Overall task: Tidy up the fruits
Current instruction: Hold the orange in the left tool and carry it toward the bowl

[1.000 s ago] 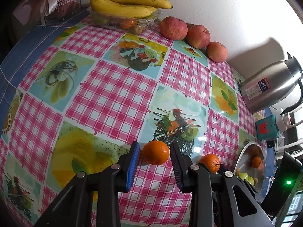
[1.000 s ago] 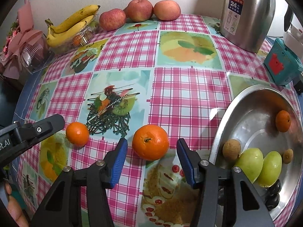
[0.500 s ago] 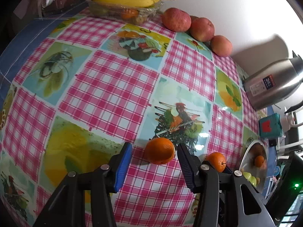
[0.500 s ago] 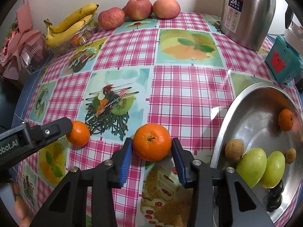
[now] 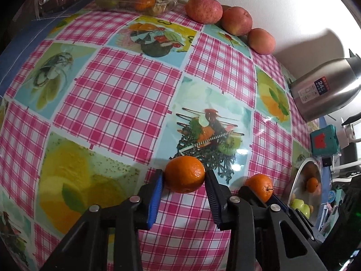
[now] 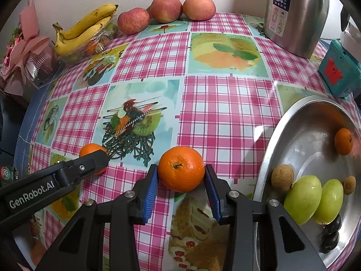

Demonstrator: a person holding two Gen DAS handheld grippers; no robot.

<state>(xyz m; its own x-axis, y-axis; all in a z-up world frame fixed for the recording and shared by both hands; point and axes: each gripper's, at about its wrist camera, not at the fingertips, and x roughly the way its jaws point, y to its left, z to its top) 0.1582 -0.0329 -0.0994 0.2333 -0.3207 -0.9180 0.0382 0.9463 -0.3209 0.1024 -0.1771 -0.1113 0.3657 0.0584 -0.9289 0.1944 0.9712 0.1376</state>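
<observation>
My left gripper (image 5: 183, 186) is shut on a small orange (image 5: 184, 174) on the checked tablecloth; that orange also shows in the right wrist view (image 6: 90, 150), partly behind the left gripper's finger (image 6: 90, 161). My right gripper (image 6: 180, 180) is shut on a second orange (image 6: 181, 169), which shows in the left wrist view (image 5: 259, 186) too. A steel bowl (image 6: 293, 122) at the right holds a small orange (image 6: 343, 141), two green fruits (image 6: 302, 199), brown longans and dark fruits.
Three apples (image 6: 165, 9) line the back wall. Bananas (image 6: 86, 28) lie on a clear plastic box of fruit (image 6: 90, 45) at the back left. A steel thermos jug (image 6: 295, 13) and a teal box (image 6: 338, 74) stand at the back right. A pink wrapped bouquet (image 6: 24, 49) is far left.
Both grippers have closed: the right one onto its orange about half a second ago, the left one just now. Both cameras sit slightly closer to the table.
</observation>
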